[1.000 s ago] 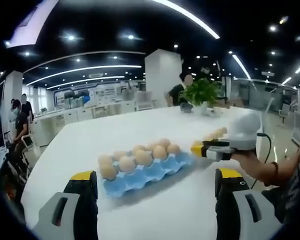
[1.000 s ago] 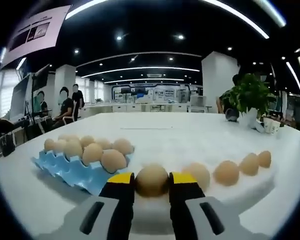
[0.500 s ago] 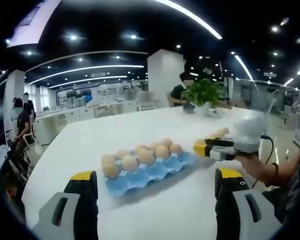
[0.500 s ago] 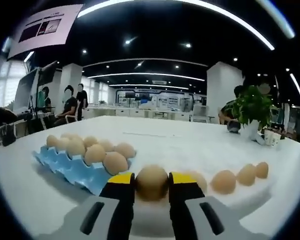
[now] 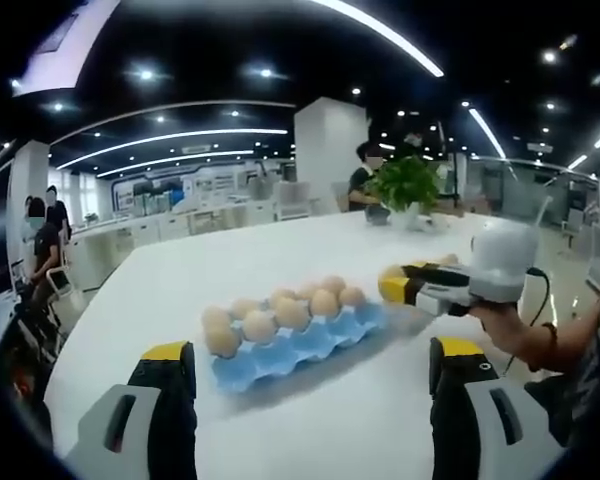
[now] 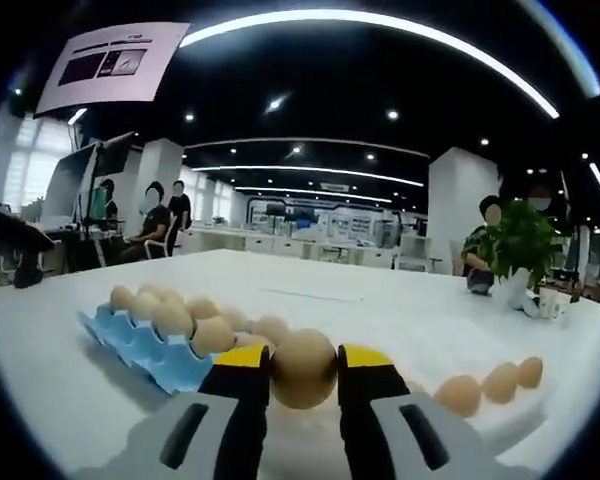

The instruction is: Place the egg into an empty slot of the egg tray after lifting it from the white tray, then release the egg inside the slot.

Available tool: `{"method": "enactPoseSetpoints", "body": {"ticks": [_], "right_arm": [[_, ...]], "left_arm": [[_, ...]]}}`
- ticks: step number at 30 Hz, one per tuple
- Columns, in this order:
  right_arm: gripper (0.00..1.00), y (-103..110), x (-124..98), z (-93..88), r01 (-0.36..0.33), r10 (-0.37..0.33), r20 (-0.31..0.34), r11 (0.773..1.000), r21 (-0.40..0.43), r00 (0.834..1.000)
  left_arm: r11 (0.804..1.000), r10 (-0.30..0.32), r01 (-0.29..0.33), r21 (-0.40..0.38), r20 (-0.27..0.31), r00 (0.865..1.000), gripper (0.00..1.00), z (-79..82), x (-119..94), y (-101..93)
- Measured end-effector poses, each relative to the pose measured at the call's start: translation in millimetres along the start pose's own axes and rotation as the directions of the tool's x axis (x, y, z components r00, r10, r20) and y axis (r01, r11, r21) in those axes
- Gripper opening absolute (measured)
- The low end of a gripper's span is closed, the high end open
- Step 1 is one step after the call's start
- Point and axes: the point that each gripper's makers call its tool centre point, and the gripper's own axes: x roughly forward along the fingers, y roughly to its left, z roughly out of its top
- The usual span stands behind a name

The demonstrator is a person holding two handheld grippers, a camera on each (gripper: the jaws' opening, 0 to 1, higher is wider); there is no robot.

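One egg (image 6: 303,367) sits clamped between the right gripper's (image 6: 303,368) yellow-tipped jaws, held above the white tray (image 6: 515,412), where three eggs remain to the right. The blue egg tray (image 6: 150,352) lies to the left, with bare cups along its near row. The left gripper (image 5: 302,372) hangs wide open and empty. Carrying level over a bare cup, lowering fully, then opening gently looks wisest.

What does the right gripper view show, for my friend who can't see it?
The right gripper holds a brown egg between its yellow-tipped jaws above a white table. To the left sits a blue egg tray with eggs; to the right, more eggs lie on a white tray.
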Motion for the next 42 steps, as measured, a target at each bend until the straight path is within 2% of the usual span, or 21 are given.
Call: {"method": "enactPoseSetpoints", "body": {"ticks": [7, 10, 11, 12, 14, 16, 20, 25, 34, 42], "right_arm": [[0.28, -3.1, 4.0, -3.1, -0.011, 0.015, -0.060, 0.998, 0.059, 0.998], [0.30, -3.3, 6.5, -8.9, 0.000, 0.002, -0.087, 0.999, 0.032, 0.996], [0.31, -7.4, 7.6, -17.2, 0.018, -0.018, -0.126, 1.000, 0.000, 0.992], [0.33, -7.5, 9.8, -20.4, 0.016, -0.015, -0.131, 1.000, 0.004, 0.991], [0.33, -14.2, 11.2, -24.1, 0.027, -0.020, -0.133, 0.998, 0.054, 0.991], [0.33, -13.1, 11.1, -21.6, 0.012, 0.003, -0.125, 0.993, 0.121, 0.992], [0.33, -8.9, 10.9, -20.6, 0.015, -0.010, -0.125, 0.999, 0.043, 0.992], [0.32, -12.9, 9.9, -20.3, 0.015, -0.005, -0.113, 0.996, 0.093, 0.994], [0.32, -1.2, 5.7, -10.0, -0.015, 0.020, -0.053, 0.997, 0.080, 0.998], [0.32, 7.8, 8.0, -8.5, -0.044, 0.049, -0.056, 0.995, 0.085, 0.997]], "left_arm": [[1.000, -0.001, 0.001, 0.000, 0.002, 1.000, 0.99, 0.5, 1.1, 0.9], [1.000, -0.004, 0.004, 0.001, 0.006, 1.000, 0.99, 1.7, 1.7, 0.2], [1.000, -0.004, 0.004, 0.002, 0.005, 1.000, 0.99, 1.8, 1.7, 0.3], [1.000, -0.003, 0.003, 0.002, 0.005, 1.000, 0.99, 1.9, 1.7, 0.5], [1.000, -0.002, 0.002, 0.002, 0.006, 1.000, 0.99, 2.3, 1.6, 0.9], [1.000, -0.001, 0.001, 0.001, 0.008, 1.000, 0.99, 2.7, 1.6, 1.3], [1.000, 0.001, -0.001, 0.002, 0.008, 1.000, 0.99, 3.6, 1.7, 1.4], [1.000, 0.005, -0.005, 0.003, 0.011, 1.000, 0.99, 4.7, -0.1, 2.4], [1.000, 0.019, -0.019, 0.001, 0.007, 1.000, 0.99, 3.0, -3.9, 5.7], [1.000, 0.027, -0.027, 0.003, -0.001, 1.000, 0.99, 1.0, -7.1, 7.9]]}}
